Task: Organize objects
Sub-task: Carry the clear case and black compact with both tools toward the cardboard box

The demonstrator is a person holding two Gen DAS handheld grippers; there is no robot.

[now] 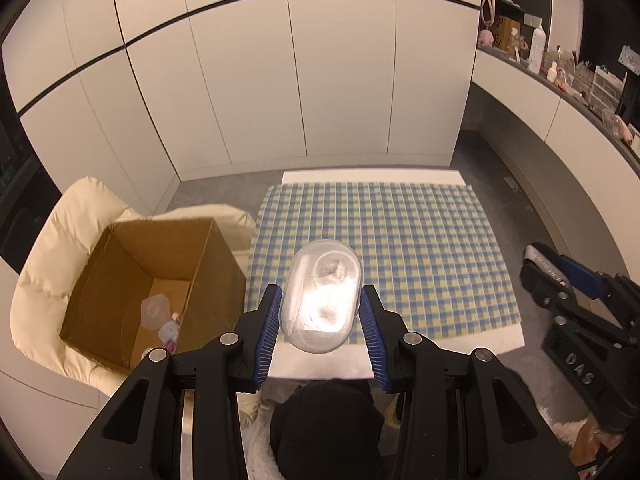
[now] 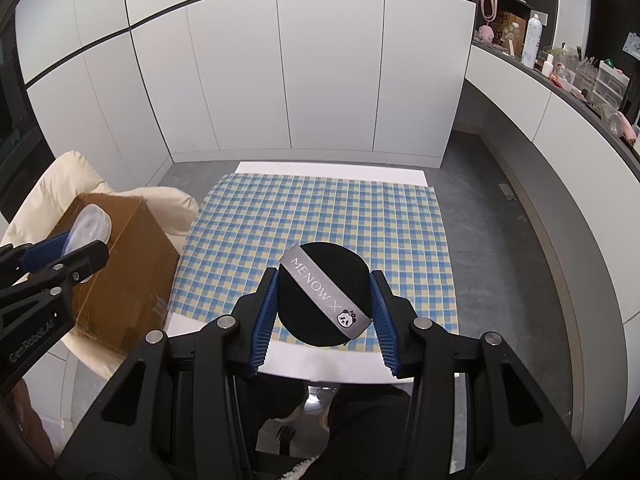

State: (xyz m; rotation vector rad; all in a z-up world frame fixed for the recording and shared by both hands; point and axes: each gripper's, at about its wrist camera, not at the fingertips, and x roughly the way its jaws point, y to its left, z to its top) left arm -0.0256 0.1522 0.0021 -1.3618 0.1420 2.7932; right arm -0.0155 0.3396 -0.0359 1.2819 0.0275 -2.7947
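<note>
Two things ride in our tongs: our left gripper (image 1: 320,316) squeezes the clear case (image 1: 320,294) (long way pointing ahead) and sits nearer the brown box (image 1: 156,280) on its left, while our right gripper (image 2: 325,306) squeezes the black puff (image 2: 325,294) over the checked cloth (image 2: 320,216).

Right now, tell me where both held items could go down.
The checked cloth lies bare from the white table edge to both grippers. The cardboard box has bare floor at its far end; its near corner is crowded with small pale items.
</note>
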